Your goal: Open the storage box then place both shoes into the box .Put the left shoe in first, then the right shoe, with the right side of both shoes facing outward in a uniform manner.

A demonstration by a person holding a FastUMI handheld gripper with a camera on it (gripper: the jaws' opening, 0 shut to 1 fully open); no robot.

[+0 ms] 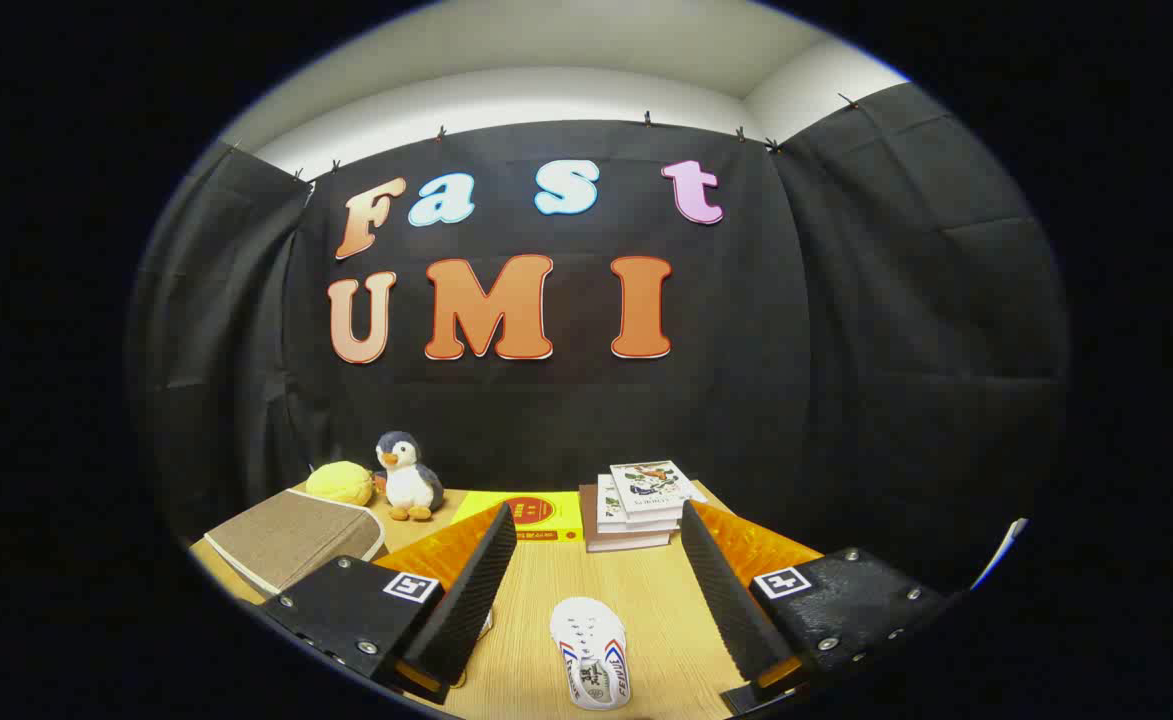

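A small white shoe (591, 650) with red and blue side stripes lies on the wooden table (666, 620), toe pointing away from me. It rests between my two fingers, near their base, and touches neither. My gripper (596, 508) is open, its fingers spread wide above the table. A white sliver (486, 626) peeks out beside the left finger; too little of it shows to tell what it is. Beyond the left finger sits a brown fabric box (291, 540) with a pale edge, its top shut.
At the back of the table, a stack of books (641, 505) stands beyond the right fingertip, with a yellow book (536, 515) lying flat beside it. A penguin plush (408, 478) and a yellow plush (340, 483) sit behind the brown box.
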